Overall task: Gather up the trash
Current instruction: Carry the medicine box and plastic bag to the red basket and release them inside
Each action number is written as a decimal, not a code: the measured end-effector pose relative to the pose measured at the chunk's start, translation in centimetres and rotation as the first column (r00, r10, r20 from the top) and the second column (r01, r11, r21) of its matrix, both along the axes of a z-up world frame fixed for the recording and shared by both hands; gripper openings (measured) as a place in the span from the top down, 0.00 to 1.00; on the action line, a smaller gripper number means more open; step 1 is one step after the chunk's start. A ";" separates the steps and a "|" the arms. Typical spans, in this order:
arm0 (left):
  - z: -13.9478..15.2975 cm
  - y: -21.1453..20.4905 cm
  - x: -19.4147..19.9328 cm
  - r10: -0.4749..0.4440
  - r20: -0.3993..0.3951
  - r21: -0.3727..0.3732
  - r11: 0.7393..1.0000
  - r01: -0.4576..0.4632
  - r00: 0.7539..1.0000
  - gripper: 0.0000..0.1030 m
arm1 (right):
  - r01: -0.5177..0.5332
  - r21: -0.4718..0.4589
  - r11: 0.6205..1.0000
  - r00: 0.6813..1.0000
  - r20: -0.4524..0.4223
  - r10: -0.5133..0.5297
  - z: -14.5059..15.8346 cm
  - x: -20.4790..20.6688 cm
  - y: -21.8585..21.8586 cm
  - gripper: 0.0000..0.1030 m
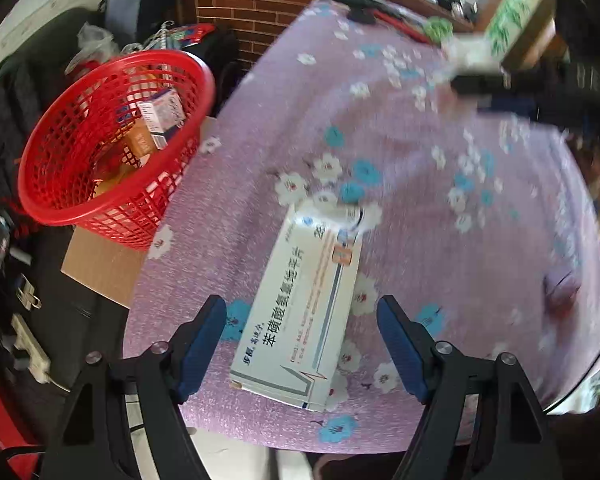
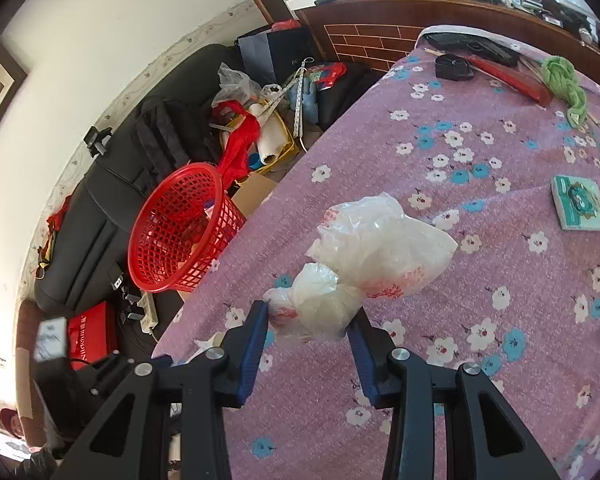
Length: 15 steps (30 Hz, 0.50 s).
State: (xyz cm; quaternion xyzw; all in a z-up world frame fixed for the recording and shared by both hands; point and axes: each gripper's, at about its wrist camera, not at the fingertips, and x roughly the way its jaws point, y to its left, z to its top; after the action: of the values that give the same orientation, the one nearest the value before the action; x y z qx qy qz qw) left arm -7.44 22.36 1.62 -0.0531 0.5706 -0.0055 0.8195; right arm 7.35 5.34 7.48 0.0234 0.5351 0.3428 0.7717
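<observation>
While your left gripper (image 1: pixel 300 344) hangs with its jaws wide apart, a medicine box (image 1: pixel 300 308) lies flat between them on the purple flowered bedspread (image 1: pixel 440 240), touched by neither blue pad. It sits near the bedspread's left edge. It is a long white carton with bold dark Chinese lettering down its length, a grey stripe and an orange patch at the far end; the small print is too blurred to read. Its far flap looks open, though motion blur makes this uncertain.

Your right gripper (image 2: pixel 308 324) is clamped narrowly on a crumpled clear plastic bag (image 2: pixel 376 248) with red printing, above the bedspread near that same left edge.

Just past that edge a red mesh basket (image 1: pixel 112 140) sits on a cardboard box (image 1: pixel 100 264) and holds several small cartons, partly hidden by the mesh. A teal packet (image 2: pixel 579 203) lies towards the right edge.
</observation>
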 end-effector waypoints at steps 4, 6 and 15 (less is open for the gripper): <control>-1.3 -0.6 -0.1 -0.020 -0.010 0.037 0.999 0.020 1.000 0.38 | 0.000 0.005 1.000 1.000 0.006 0.000 0.3 0.2 0.4 0.57; -1.1 -0.3 -0.2 -0.002 0.006 0.025 1.000 0.002 1.000 0.45 | -0.005 0.004 1.000 1.000 0.010 0.005 0.5 0.2 0.6 0.57; 2.3 3.5 -0.3 0.137 0.100 -0.095 0.987 -0.128 0.985 0.47 | -0.036 -0.002 0.999 0.999 0.016 0.036 0.6 0.3 2.2 0.57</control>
State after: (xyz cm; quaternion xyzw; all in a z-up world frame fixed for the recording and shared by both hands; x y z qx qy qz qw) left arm -7.73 25.87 3.91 -0.1270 0.5205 0.0209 0.8441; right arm 7.68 7.54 8.10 0.0104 0.5297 0.3561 0.7697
